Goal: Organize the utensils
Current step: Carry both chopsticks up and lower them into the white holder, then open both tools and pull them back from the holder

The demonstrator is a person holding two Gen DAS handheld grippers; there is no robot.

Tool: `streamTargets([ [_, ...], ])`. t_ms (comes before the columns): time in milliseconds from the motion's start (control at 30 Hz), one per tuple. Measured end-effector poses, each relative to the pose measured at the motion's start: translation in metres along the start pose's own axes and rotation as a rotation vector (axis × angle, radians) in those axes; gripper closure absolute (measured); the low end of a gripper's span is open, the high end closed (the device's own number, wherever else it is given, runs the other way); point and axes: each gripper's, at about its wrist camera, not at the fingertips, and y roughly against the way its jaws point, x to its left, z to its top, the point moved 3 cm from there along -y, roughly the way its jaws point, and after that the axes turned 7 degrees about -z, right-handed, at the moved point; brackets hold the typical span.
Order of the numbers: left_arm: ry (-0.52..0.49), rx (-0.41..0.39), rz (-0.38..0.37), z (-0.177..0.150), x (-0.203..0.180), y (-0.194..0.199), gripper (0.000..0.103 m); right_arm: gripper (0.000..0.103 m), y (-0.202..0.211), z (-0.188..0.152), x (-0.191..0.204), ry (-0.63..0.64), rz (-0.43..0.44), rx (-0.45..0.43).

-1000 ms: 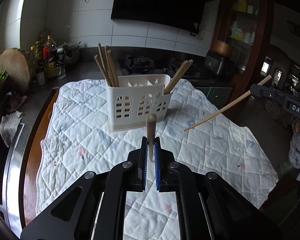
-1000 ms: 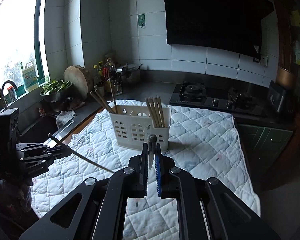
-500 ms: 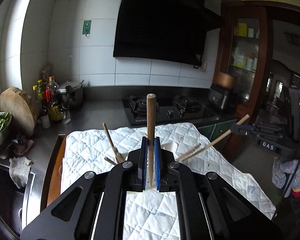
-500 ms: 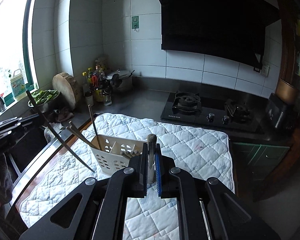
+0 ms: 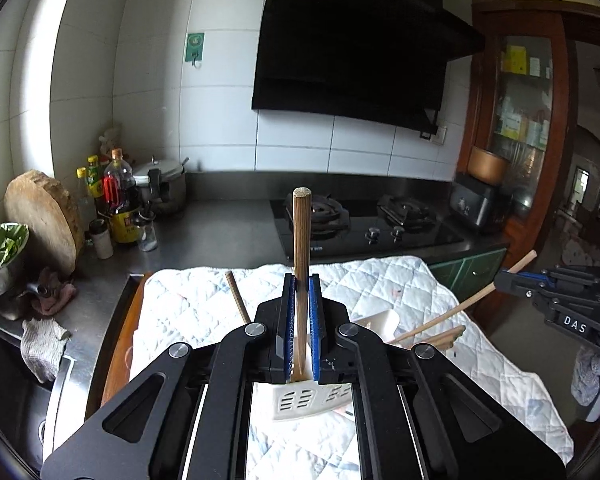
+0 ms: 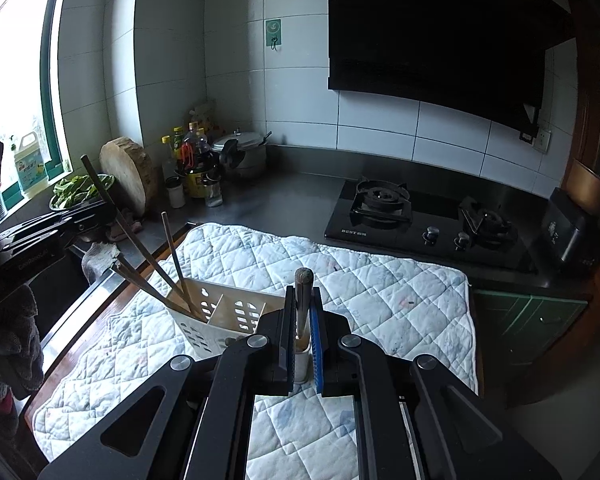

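Note:
A white slotted utensil holder (image 6: 224, 320) stands on the quilted cloth (image 6: 380, 304), holding several wooden chopsticks (image 6: 172, 264). My left gripper (image 5: 301, 288) is shut on one upright chopstick (image 5: 301, 240), right above the holder (image 5: 300, 400). My right gripper (image 6: 303, 300) is shut on another chopstick (image 6: 302, 296), its lower end at the holder's right compartment. The left wrist view shows the right gripper body (image 5: 560, 304) with its chopstick (image 5: 460, 308) slanting down to the holder. The right wrist view shows the left gripper body (image 6: 40, 236) with its chopstick (image 6: 116, 216) reaching into the left compartment.
A gas hob (image 6: 420, 220) sits behind the cloth. Bottles (image 6: 192, 160), a pot (image 6: 242, 152), a round wooden board (image 6: 130, 172) and a bowl of greens (image 6: 74, 188) stand at the back left. A sink (image 5: 20, 400) lies left. The counter edge drops off right.
Both grippers have risen and closed in over the holder, tilting their chopsticks upright. The chopstick tips now reach down into the holder's compartments.

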Motion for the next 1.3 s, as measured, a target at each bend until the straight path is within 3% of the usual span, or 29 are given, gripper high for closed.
streamTargets([
  [367,0.069,0.091,-0.039,-0.024,0.024,-0.026,0.097,0.096,-0.027,-0.012,0.008,0.031,-0.020,0.058],
  [733,0.069,0.112,-0.030,-0.033,0.025,-0.029,0.095,0.096,-0.041,-0.020,0.007,0.014,-0.014,0.077],
  [867,0.066,0.106,-0.028,-0.031,0.023,-0.026,0.089,0.093,-0.036,-0.018,0.006,0.009,-0.012,0.063],
  [1100,0.055,0.084,-0.023,-0.031,0.015,-0.007,0.065,0.081,-0.012,-0.023,0.007,0.006,-0.015,0.023],
  [1300,0.032,0.072,-0.028,-0.038,0.001,0.018,0.052,0.070,0.014,-0.039,0.009,-0.002,-0.020,-0.017],
])
